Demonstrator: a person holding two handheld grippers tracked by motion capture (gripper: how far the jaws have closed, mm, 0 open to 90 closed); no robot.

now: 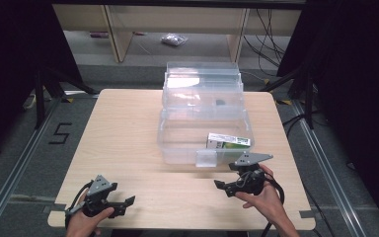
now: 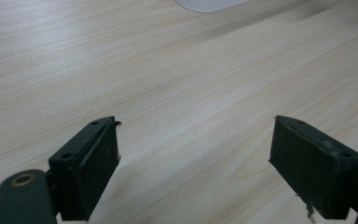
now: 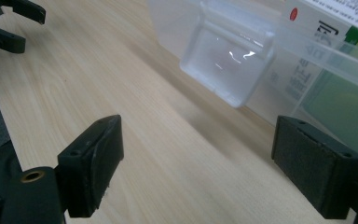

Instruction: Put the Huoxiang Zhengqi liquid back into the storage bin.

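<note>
- High view: I have both claws low at the near edge of the bench [image 1: 128, 148]. The left claw [image 1: 128, 201] is spread and holds nothing, well apart from everything. The right claw [image 1: 220, 186] is also released and sits just in front of the clear box [image 1: 177, 143], near its latch [image 1: 206, 159]. The box lid [image 1: 202, 79] stands up at the back, and a green and white carton [image 1: 228, 141] lies inside at the right front corner. I judge the latch to be my target; if I push in too fast, the light box could slide away across the bench.
- Left gripper view: I see the left claw [image 2: 196, 149] with jaws wide over bare wood, nothing between them. It is too far off to steady the box, so any shove from the right goes unchecked.
- Right gripper view: the right claw [image 3: 198, 154] is open, and the latch [image 3: 228, 65] hangs ahead and above the line of the jaws. Closing at this height could miss the flap or nip the box wall [image 3: 317, 79] instead. The clear plastic glares, so I may misjudge its edge.
</note>
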